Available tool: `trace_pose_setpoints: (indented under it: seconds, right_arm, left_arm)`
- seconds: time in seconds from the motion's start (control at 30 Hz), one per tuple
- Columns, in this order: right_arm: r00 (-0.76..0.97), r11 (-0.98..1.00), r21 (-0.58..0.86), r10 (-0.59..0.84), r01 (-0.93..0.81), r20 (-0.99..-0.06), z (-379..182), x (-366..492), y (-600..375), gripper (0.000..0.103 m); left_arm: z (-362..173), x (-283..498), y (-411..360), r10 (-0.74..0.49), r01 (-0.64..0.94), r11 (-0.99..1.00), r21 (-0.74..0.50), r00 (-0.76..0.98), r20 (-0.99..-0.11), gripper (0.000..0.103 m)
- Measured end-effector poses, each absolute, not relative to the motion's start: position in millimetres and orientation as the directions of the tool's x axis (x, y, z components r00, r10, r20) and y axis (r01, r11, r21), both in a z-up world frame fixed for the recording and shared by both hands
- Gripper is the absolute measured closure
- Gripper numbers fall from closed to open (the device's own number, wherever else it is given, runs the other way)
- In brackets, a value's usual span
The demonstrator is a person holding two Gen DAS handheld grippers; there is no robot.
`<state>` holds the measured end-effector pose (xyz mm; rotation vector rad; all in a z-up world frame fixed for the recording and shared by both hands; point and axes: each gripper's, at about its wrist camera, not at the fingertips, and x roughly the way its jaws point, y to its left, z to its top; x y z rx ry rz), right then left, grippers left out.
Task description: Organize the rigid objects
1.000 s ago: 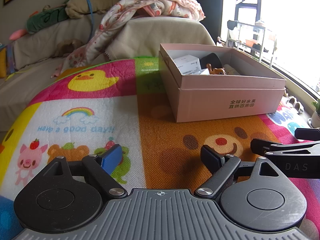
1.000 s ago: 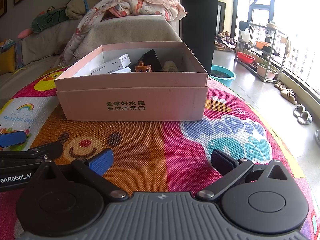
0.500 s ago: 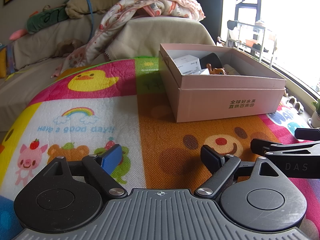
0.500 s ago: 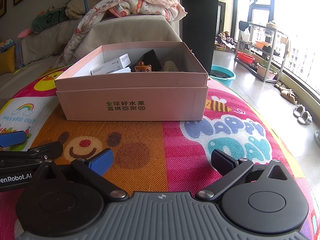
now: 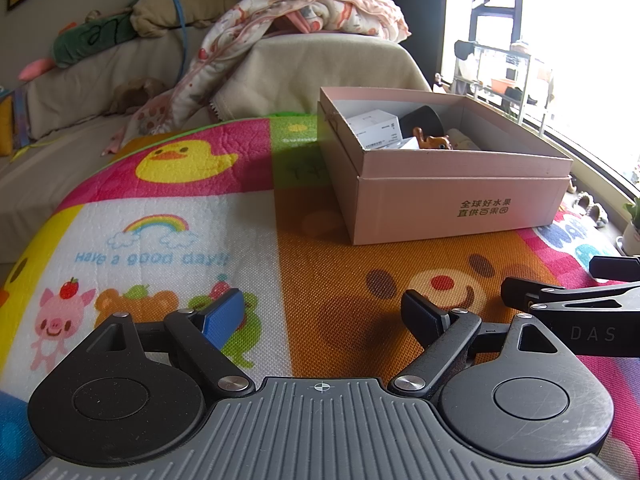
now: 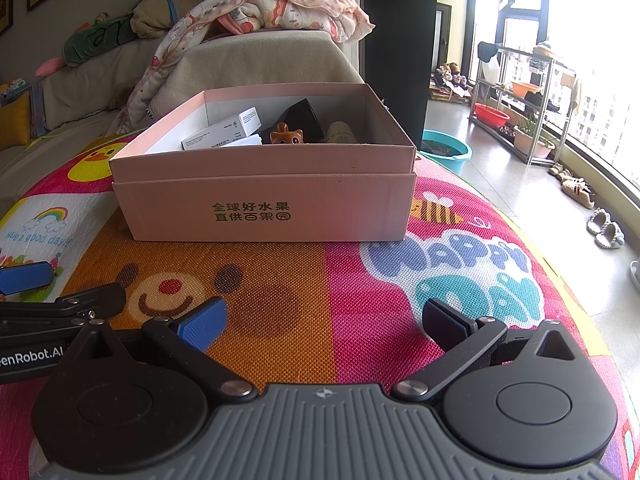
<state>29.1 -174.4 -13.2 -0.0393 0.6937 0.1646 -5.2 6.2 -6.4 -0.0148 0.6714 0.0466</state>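
Observation:
A pink cardboard box (image 5: 460,204) (image 6: 264,208) with green print stands open on the colourful play mat (image 5: 168,224) (image 6: 440,280). Inside lie a white carton (image 6: 224,130) (image 5: 374,128), a black box (image 6: 302,118) (image 5: 422,118), a small brown animal figurine (image 6: 286,137) (image 5: 432,142) and a cream object (image 6: 340,132). My left gripper (image 5: 322,314) is open and empty, low over the mat, short of the box. My right gripper (image 6: 322,320) is likewise open and empty, facing the box's printed side. Each gripper's fingers show at the edge of the other's view.
A sofa (image 5: 80,92) (image 6: 260,56) with a crumpled blanket (image 5: 304,12) (image 6: 280,8) and soft toys stands behind the mat. To the right are a tiled floor, a teal basin (image 6: 444,152), a metal rack (image 6: 520,96), slippers (image 6: 608,228) and bright windows.

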Motion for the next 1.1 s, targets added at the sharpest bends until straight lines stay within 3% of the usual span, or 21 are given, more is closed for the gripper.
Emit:
trace_pose_setpoints:
  seconds: [1.1]
  right_arm:
    - [0.756,0.986,0.019,0.138,-0.164,-0.639,-13.4,29.3,-174.5,0.000]
  left_arm:
    - [-6.3,-5.2,7.8,0.032,-0.047,0.999,-0.007,0.781,-0.624,0.013]
